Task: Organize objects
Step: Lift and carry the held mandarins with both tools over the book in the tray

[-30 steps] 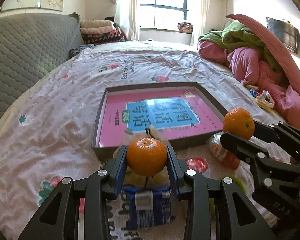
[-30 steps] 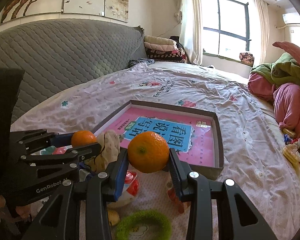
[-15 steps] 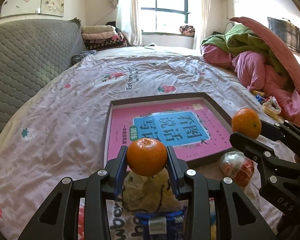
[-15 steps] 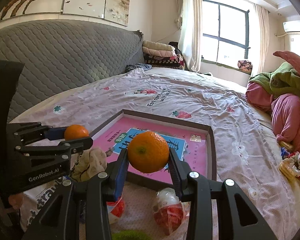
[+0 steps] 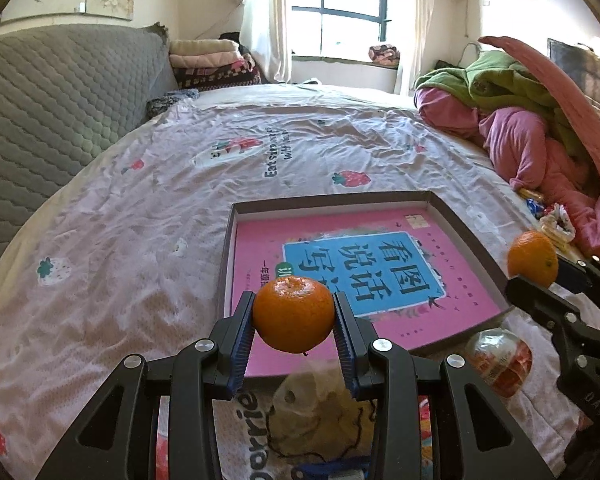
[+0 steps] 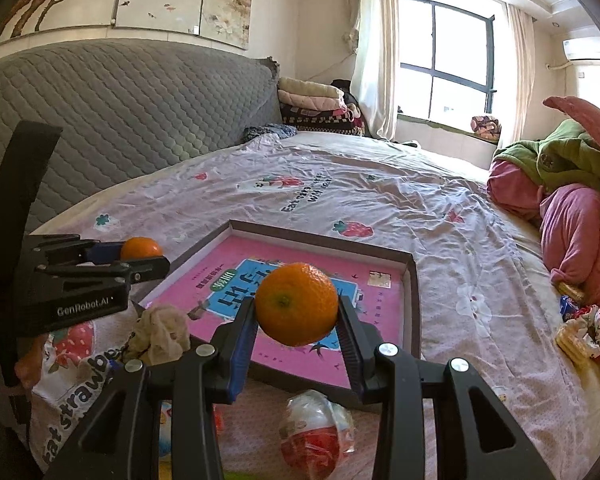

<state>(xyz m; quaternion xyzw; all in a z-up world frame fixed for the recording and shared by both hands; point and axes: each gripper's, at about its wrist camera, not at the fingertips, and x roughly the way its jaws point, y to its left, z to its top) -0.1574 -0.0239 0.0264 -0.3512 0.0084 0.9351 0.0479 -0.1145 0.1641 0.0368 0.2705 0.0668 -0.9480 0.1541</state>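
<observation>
The left gripper (image 5: 294,320) is clamped on an orange (image 5: 293,314), and the right gripper (image 6: 297,314) grips a second orange (image 6: 296,304); both fruits are held in the air above the near edge of the shallow box (image 5: 472,236) lying on the bed sheet (image 5: 140,240). The box holds a pink book (image 5: 340,264). This looks like the carry step, with 2 oranges on their way into the box. The next move probably calls for lowering each one inside the rim onto the book before releasing, since round fruit may roll. A wrapped snack (image 6: 316,428) lies just outside the box.
</observation>
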